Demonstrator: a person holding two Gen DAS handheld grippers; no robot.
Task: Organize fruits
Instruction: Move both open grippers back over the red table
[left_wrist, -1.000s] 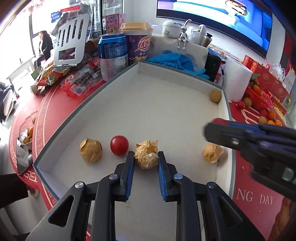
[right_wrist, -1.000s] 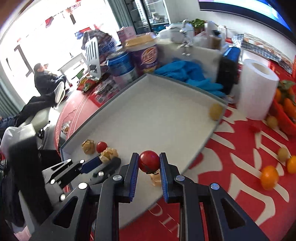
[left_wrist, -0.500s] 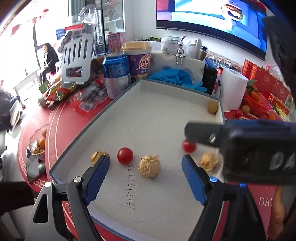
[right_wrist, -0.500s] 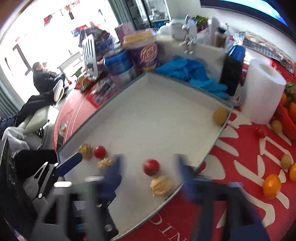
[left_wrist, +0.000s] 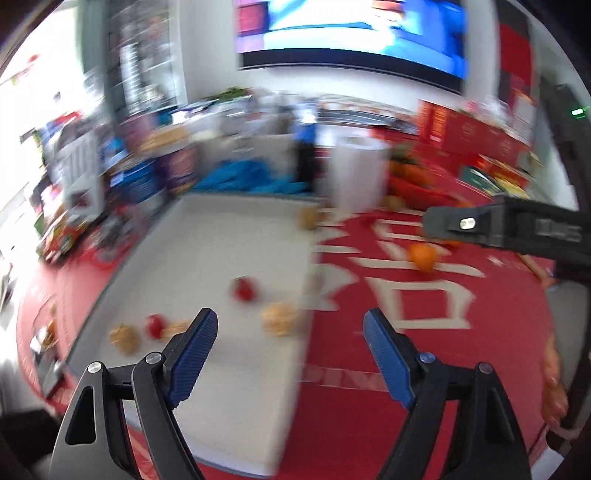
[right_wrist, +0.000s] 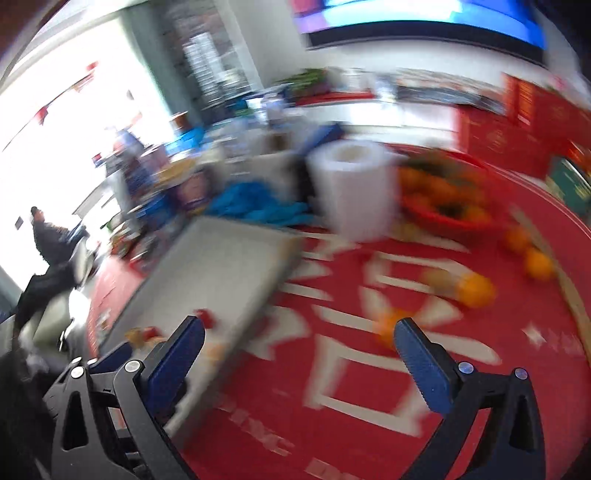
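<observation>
Both views are motion-blurred. The white tray (left_wrist: 207, 240) lies on the red tablecloth and holds two red tomatoes (left_wrist: 243, 288) and several papery husked fruits (left_wrist: 280, 322). My left gripper (left_wrist: 290, 341) is open and empty, above the tray's near right edge. My right gripper (right_wrist: 299, 345) is open and empty, over the red cloth right of the tray (right_wrist: 221, 273). Loose oranges (right_wrist: 476, 290) lie on the cloth ahead of it; one orange (left_wrist: 423, 256) shows under the right gripper's body in the left wrist view.
A white paper roll (right_wrist: 351, 188) stands behind the tray's far right corner, with a red basket of oranges (right_wrist: 439, 199) to its right. Blue gloves (left_wrist: 251, 179), cans and cups crowd the tray's far side. Red boxes line the back right.
Both grippers opened and let go: the left released a husked fruit, the right a tomato, both now in the tray. Both have since swung right and back, toward the red cloth.
</observation>
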